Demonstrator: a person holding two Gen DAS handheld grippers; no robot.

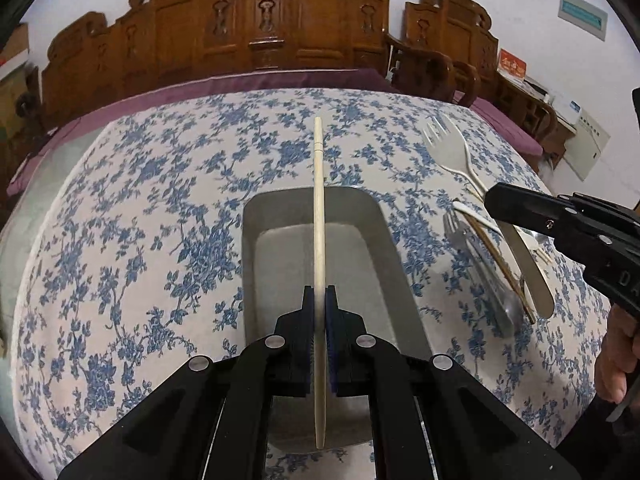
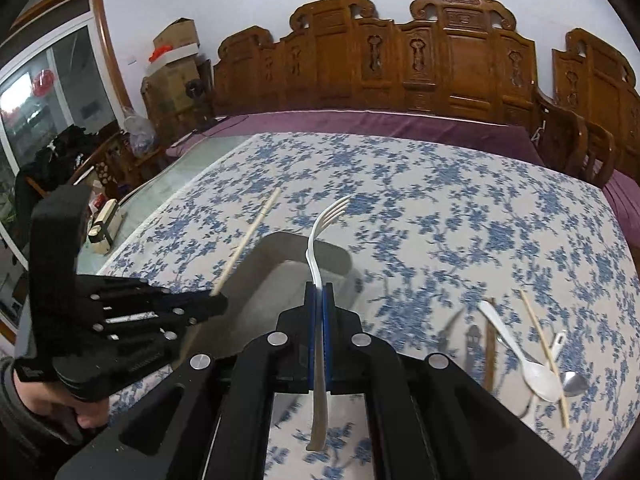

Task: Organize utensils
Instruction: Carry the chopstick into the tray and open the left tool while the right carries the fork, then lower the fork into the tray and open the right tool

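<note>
Bare grey tray (image 1: 256, 216) on tablecloth (image 1: 160, 200)

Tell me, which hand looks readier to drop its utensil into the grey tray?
Probably the left. The left gripper holds its chopstick right above the grey tray. The right gripper, shut on a white fork, sits nearer the tray's edge.

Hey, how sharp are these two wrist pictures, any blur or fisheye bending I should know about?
Left wrist view: mostly sharp; the chopstick looks bowed and the tablecloth bulges, both from fisheye bending. Right wrist view: the white fork in the jaws is crisp, but the loose utensils at lower right and the cloth pattern nearby are smeared by motion blur. Dark vignette rings both views' corners.
</note>
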